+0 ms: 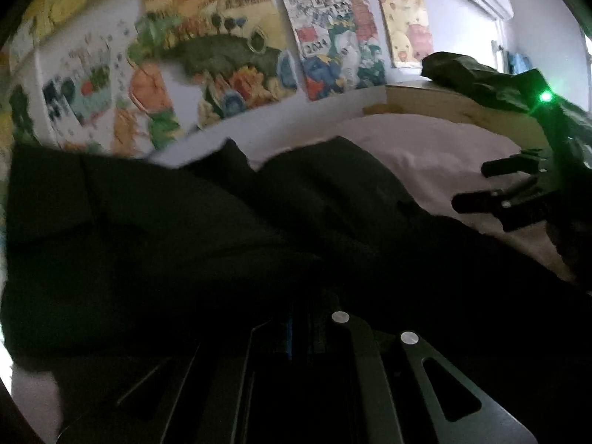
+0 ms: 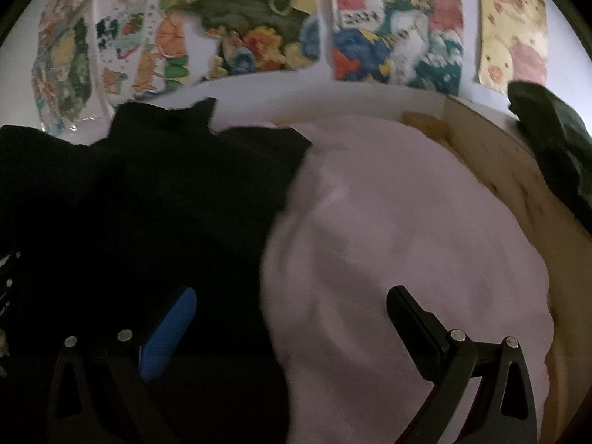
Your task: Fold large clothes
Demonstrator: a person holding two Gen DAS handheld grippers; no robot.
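Though dim, posters (image 2: 259, 33) behind garment (image 2: 148, 203)

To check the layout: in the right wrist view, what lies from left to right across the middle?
Black garment → pink sheet → wooden bed board → dark green cloth.

Open pale pink bed sheet (image 2: 407, 214) toward the wooden headboard (image 2: 492, 170), black garment (image 2: 148, 203) heaped across the left side; dark green clothing (image 2: 551, 140) draped on the headboard's top edge
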